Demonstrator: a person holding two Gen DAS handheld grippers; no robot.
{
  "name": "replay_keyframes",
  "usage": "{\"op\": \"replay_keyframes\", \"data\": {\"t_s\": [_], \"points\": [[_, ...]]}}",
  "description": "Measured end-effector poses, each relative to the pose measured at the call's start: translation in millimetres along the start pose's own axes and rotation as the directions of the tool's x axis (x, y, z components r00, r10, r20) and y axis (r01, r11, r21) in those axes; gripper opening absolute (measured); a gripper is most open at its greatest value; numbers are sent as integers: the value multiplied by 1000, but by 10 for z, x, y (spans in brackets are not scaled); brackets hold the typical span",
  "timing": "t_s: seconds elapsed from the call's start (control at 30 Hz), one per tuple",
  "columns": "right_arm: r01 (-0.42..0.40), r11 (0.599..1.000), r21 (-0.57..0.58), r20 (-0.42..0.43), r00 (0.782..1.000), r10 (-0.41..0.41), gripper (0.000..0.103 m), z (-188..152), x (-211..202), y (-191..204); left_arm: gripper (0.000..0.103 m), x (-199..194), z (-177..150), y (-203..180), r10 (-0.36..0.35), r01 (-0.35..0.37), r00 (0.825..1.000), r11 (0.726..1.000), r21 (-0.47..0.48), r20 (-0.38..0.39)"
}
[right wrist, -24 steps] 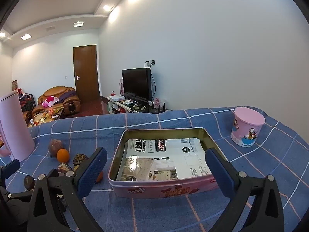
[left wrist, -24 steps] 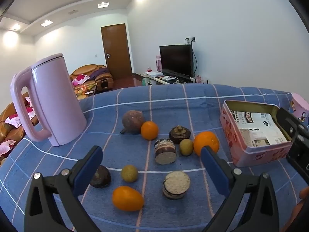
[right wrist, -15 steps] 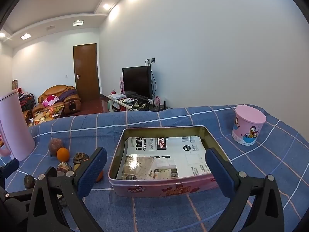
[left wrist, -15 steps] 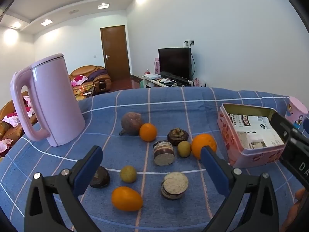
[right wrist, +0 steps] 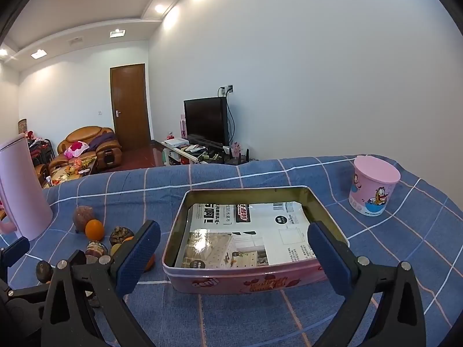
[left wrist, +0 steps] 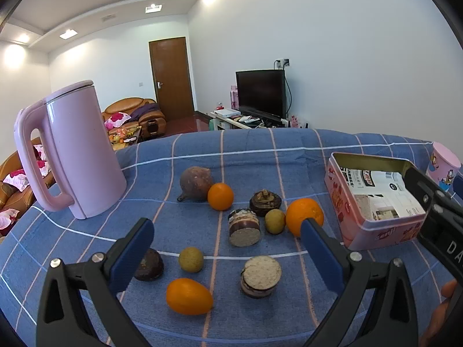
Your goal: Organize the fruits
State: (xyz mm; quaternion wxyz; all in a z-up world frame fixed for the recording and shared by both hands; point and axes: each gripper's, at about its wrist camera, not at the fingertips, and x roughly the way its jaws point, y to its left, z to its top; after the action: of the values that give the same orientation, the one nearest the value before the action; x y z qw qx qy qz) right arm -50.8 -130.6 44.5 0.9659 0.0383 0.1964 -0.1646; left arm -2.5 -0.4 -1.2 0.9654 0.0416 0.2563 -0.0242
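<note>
Both jaws wide, empty — lower left gripper (left wrist: 225, 241) squarely over oval orange (left wrist: 189, 296) at bottom centre, then carry to tin (left wrist: 376, 231) — right gripper (right wrist: 233, 248) idle

A pink kettle (left wrist: 75, 150) stands at the left of a blue checked cloth (left wrist: 246, 150). A pink cup (right wrist: 373, 185) sits at the far right. Beyond are a dark TV (right wrist: 206, 121), a brown door (right wrist: 130, 105) and a sofa (right wrist: 86, 146).

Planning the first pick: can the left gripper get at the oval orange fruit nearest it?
Probably yes. The left gripper has its jaws wide open and empty, and the oval orange fruit lies in the open on the cloth just ahead.
</note>
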Motion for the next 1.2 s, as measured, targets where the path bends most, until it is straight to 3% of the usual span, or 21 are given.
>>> {"op": "replay_keyframes", "data": {"t_s": [1.2], "points": [[-5, 1000, 3, -6, 1000, 5, 102, -29, 15, 10, 103, 18, 0, 22, -1, 1, 1000, 1000, -8, -15]]}}
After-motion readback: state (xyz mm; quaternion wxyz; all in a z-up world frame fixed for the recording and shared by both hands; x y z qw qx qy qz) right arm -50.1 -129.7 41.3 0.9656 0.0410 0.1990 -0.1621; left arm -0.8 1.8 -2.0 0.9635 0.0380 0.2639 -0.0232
